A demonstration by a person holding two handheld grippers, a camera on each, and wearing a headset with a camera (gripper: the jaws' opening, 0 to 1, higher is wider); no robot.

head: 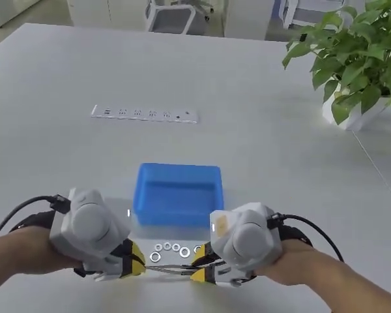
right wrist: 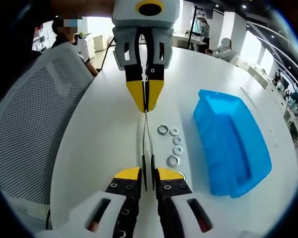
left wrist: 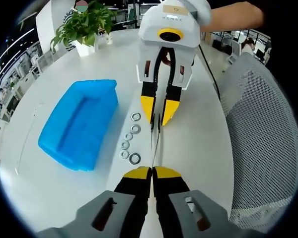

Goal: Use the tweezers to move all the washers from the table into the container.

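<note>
Thin metal tweezers (head: 169, 269) (left wrist: 154, 144) (right wrist: 146, 119) hang level just above the white table, one end in each gripper. My left gripper (head: 143, 266) (left wrist: 152, 171) (right wrist: 145, 106) is shut on one end. Facing it, my right gripper (head: 194, 268) (left wrist: 158, 116) (right wrist: 149, 173) is closed on the other end, the two thin arms running between its yellow tips. Several silver washers (head: 176, 247) (left wrist: 128, 136) (right wrist: 177, 141) lie in a curved row on the table between the tweezers and the blue container (head: 176, 215) (left wrist: 69, 148) (right wrist: 203, 129). The container looks empty inside.
A white power strip (head: 144, 114) lies beyond the container. A potted plant (head: 358, 72) (left wrist: 84, 29) stands at the far right of the table. A grey mesh chair (left wrist: 268, 124) (right wrist: 35, 124) is at the near table edge. People sit in the background.
</note>
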